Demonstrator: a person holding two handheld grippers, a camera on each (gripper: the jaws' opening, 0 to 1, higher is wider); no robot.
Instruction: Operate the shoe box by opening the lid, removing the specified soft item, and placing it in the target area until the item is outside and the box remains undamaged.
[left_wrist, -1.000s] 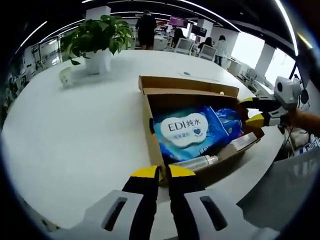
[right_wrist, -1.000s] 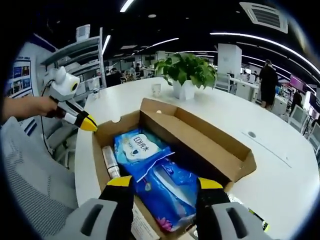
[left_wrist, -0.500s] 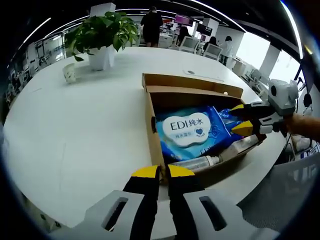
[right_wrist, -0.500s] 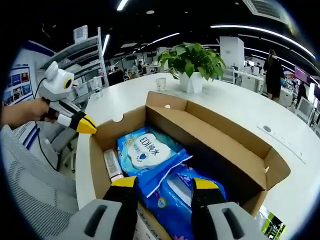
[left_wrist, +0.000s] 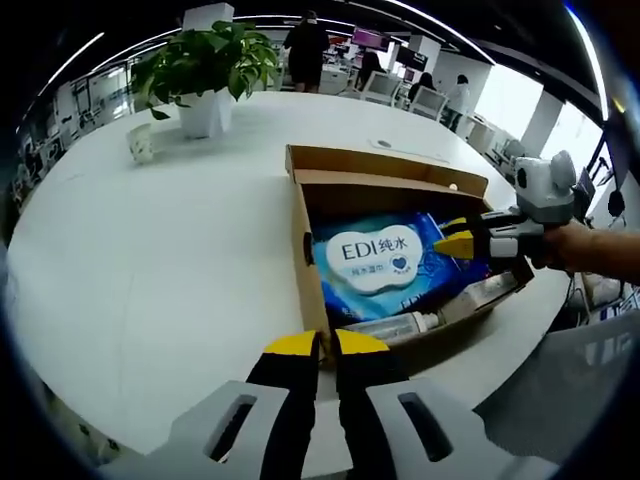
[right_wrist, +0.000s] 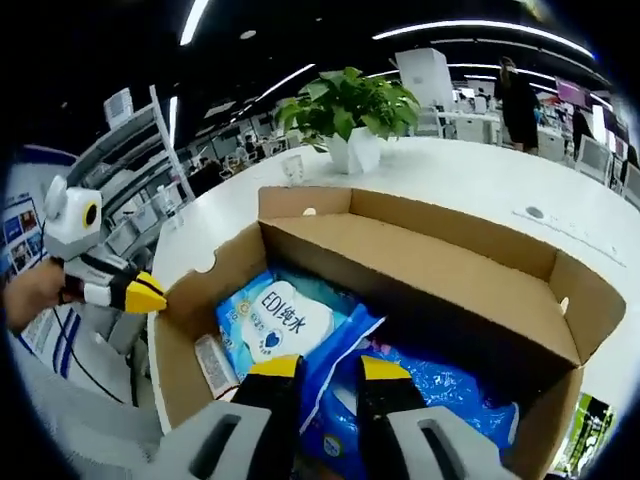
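The left hand-held gripper (left_wrist: 317, 345) sits nearly closed and empty at the shoe box's (left_wrist: 302, 230) near wall, probably to steady it. Inside the open box, the right hand-held gripper (right_wrist: 323, 366) narrows its jaws over the blue soft pack's (right_wrist: 440, 390) edge beside the wipes pack (right_wrist: 272, 322); whether it grips is unclear. Beyond, a potted plant (left_wrist: 205, 75) stands on the white counter (left_wrist: 140, 260).

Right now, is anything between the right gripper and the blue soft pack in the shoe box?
Nothing visible is. The lid stands open behind the shoe box, and the right gripper is already down on the blue soft pack, jaws nearly together at its edge. The wipes pack lies beside it, not over it.
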